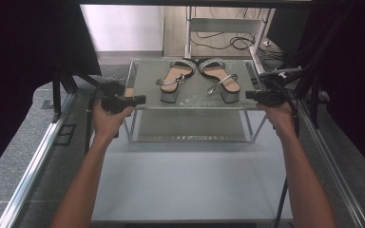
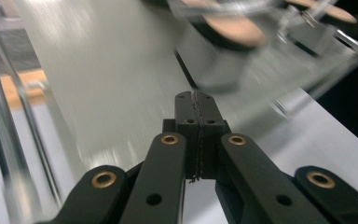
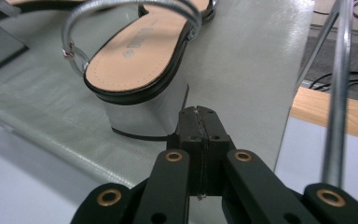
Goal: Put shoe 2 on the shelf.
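The shelf mat (image 1: 195, 95) looks like a grey-green woven sheet with a faint sheen, resting on a rack (image 1: 129, 78) of thin, bright chromed metal rods. The two sandals (image 1: 199, 78) have smooth tan leather-like insoles edged in glossy black, shiny silver straps with small metal buckles, and block heels in a satin metallic grey. The tabletop (image 1: 190, 180) is a smooth, matt pale grey. Both grippers, left (image 2: 196, 100) and right (image 3: 197, 114), are matt black plastic with brass-coloured rivets; their fingers (image 3: 189, 130) meet along a rough seam
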A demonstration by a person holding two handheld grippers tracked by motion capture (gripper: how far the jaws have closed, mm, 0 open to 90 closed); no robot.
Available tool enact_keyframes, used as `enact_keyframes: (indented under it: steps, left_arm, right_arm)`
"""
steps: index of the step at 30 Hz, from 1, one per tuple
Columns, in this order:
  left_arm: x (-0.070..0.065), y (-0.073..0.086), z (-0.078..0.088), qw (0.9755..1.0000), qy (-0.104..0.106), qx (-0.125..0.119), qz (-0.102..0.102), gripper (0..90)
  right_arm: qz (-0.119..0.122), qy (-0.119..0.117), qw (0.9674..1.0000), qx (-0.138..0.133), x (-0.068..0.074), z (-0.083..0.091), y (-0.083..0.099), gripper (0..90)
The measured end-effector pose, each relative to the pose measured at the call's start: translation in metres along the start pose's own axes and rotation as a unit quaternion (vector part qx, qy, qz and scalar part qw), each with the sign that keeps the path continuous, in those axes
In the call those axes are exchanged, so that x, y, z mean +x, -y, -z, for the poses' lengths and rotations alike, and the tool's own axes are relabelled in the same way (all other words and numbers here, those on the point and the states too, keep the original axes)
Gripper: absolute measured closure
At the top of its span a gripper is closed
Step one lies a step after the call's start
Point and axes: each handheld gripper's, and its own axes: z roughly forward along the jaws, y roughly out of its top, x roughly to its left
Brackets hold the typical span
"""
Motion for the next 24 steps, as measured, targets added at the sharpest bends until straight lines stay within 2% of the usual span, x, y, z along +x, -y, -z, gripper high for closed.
enact_keyframes:
  steps: [3, 5, 6, 8, 9, 11, 12, 13, 14, 16, 19, 20, 23, 24]
  left_arm:
    - [0.000, -0.009, -0.008, 1.0000, -0.008, 0.000, 0.000, 90.0]
    - [0.003, -0.019, -0.021, 0.9995, -0.028, 0.011, 0.006, 90.0]
    - [0.003, -0.019, -0.021, 0.9995, -0.028, 0.011, 0.006, 90.0]
    - [0.007, -0.023, -0.031, 0.9990, -0.039, 0.020, 0.012, 90.0]
    - [0.008, -0.022, -0.040, 0.9987, -0.039, 0.025, 0.020, 90.0]
    - [0.008, -0.021, -0.047, 0.9985, -0.040, 0.031, 0.022, 90.0]
    - [0.008, -0.019, -0.058, 0.9983, -0.034, 0.034, 0.033, 90.0]
    - [0.008, -0.019, -0.058, 0.9983, -0.034, 0.034, 0.033, 90.0]
    - [0.007, -0.019, -0.062, 0.9985, -0.022, 0.031, 0.039, 90.0]
    - [0.002, -0.020, -0.070, 0.9986, -0.013, 0.039, 0.032, 90.0]
    - [-0.005, -0.022, -0.074, 0.9986, -0.023, 0.042, 0.020, 90.0]
    - [-0.005, -0.023, -0.075, 0.9988, -0.017, 0.042, 0.022, 90.0]
    - [-0.009, -0.023, -0.077, 0.9988, 0.001, 0.045, 0.019, 90.0]
    - [-0.012, -0.023, -0.078, 0.9988, 0.003, 0.046, 0.017, 90.0]
  right_arm:
    - [0.001, 0.004, 1.0000, 0.001, 0.002, -0.005, 0.000, 89.5]
    - [0.004, 0.009, 0.9999, -0.001, 0.006, -0.012, 0.001, 89.5]
    - [0.004, 0.009, 0.9999, -0.001, 0.006, -0.012, 0.001, 89.5]
    - [0.002, 0.012, 0.9999, -0.004, 0.008, -0.016, 0.002, 89.5]
    - [-0.001, 0.014, 0.9999, -0.003, 0.010, -0.020, 0.002, 89.5]
    - [-0.002, 0.019, 0.9998, -0.003, 0.012, -0.021, 0.001, 89.5]
    - [0.001, 0.028, 0.9996, -0.003, 0.013, -0.022, 0.001, 89.5]
    - [0.001, 0.028, 0.9996, -0.003, 0.013, -0.022, 0.001, 89.5]
    - [0.000, 0.027, 0.9996, -0.002, 0.013, -0.022, 0.001, 89.5]
    - [0.003, 0.027, 0.9996, 0.000, 0.013, -0.022, 0.000, 89.5]
    - [0.014, 0.033, 0.9993, 0.006, 0.014, -0.024, 0.001, 89.5]
    - [0.018, 0.033, 0.9993, 0.006, 0.014, -0.024, 0.001, 89.5]
    - [0.017, 0.009, 0.9998, 0.006, 0.018, -0.025, 0.001, 89.6]
    - [0.028, -0.004, 0.9996, 0.006, 0.026, -0.027, 0.001, 89.7]
